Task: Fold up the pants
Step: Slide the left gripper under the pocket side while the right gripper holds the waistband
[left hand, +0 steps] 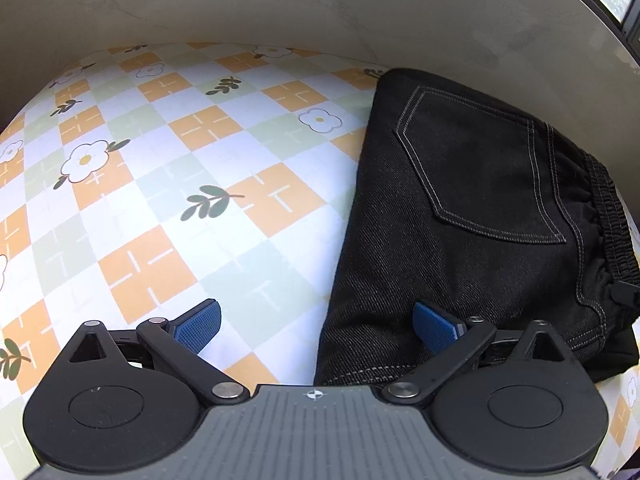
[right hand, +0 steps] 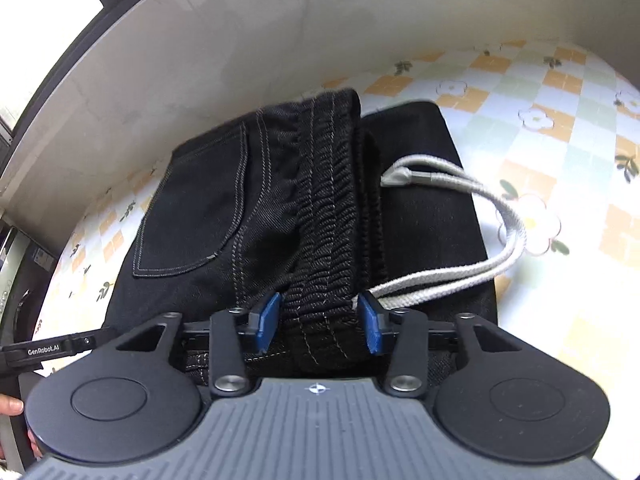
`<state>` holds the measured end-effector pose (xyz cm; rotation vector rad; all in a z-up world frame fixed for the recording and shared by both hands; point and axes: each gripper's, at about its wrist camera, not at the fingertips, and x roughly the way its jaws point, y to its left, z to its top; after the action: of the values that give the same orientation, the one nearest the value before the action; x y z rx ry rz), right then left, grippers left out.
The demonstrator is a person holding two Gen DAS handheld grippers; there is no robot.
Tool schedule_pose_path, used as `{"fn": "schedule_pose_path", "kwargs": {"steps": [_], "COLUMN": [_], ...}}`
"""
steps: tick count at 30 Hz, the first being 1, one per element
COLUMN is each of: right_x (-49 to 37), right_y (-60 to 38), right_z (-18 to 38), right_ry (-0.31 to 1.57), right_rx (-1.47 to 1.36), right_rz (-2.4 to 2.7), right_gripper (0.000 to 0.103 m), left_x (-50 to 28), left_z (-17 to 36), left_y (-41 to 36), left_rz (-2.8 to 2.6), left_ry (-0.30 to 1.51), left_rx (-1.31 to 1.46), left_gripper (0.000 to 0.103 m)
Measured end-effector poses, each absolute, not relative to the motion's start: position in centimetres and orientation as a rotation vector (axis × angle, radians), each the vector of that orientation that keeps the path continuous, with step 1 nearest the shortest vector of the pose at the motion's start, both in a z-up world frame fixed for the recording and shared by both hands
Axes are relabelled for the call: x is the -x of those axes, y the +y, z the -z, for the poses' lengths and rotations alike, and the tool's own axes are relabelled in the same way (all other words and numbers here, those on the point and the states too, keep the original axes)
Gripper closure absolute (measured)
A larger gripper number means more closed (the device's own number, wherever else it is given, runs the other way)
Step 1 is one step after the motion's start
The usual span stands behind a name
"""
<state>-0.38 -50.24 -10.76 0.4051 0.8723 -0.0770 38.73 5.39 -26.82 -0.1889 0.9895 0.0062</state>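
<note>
Now we are clamping the right gripper [right hand: 318, 322] on the pants' [right hand: 280, 200] waistband [right hand: 326, 216], left gripper [left hand: 316, 330] spread empty; we are keeping layers aligned near the table's [left hand: 160, 200] back edge.

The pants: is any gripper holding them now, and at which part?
The right gripper holds the black pants by the elastic waistband, pinched between its pads. The left gripper is open and holds nothing.
</note>
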Motion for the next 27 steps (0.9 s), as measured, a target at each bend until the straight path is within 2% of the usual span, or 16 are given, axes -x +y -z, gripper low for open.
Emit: {"fn": "schedule_pose_path", "kwargs": {"steps": [3, 5, 10, 13, 14, 15, 19, 20, 27], "right_x": [1.4, 1.3, 2.0, 2.1, 1.9, 1.7, 1.9, 2.1, 0.0], "right_y": [-50.2, -50.0, -50.4, -51.3, -51.5, -51.7, -52.4, -52.6, -54.4], "right_z": [7.9, 7.7, 12.1, 12.7, 12.6, 12.5, 11.5, 11.3, 12.4], "right_ry": [0.806, 0.827, 0.913, 0.903, 0.909, 0.913, 0.864, 0.849, 0.849], "right_rx": [-0.361, -0.321, -0.349, -0.422, -0.431, -0.430, -0.414, -0.412, -0.445], "right_rz": [0.074, 0.078, 0.135, 0.157, 0.166, 0.180, 0.238, 0.259, 0.280], "right_gripper": [0.086, 0.086, 0.085, 0.078, 0.071, 0.056, 0.024, 0.011, 0.010], "left_x": [-38.6, -38.3, -36.7, -36.5, -36.5, -36.5, -36.4, -36.4, -37.8], "left_z": [26.4, 26.6, 27.3, 27.2, 27.3, 27.3, 27.3, 27.3, 26.1], "left_y": [6.3, 6.5, 6.4, 6.0, 5.9, 5.8, 5.8, 5.8, 5.5], "left_rz": [-0.038, -0.044, -0.023, -0.017, -0.015, -0.013, -0.022, -0.024, 0.022], "left_ry": [0.978, 0.994, 1.011, 1.012, 1.010, 1.009, 1.013, 1.014, 0.970], "left_rx": [0.211, 0.187, 0.161, 0.132, 0.116, 0.103, 0.097, 0.099, 0.088], "left_gripper": [0.000, 0.000, 0.000, 0.000, 0.000, 0.000, 0.000, 0.000, 0.000]}}
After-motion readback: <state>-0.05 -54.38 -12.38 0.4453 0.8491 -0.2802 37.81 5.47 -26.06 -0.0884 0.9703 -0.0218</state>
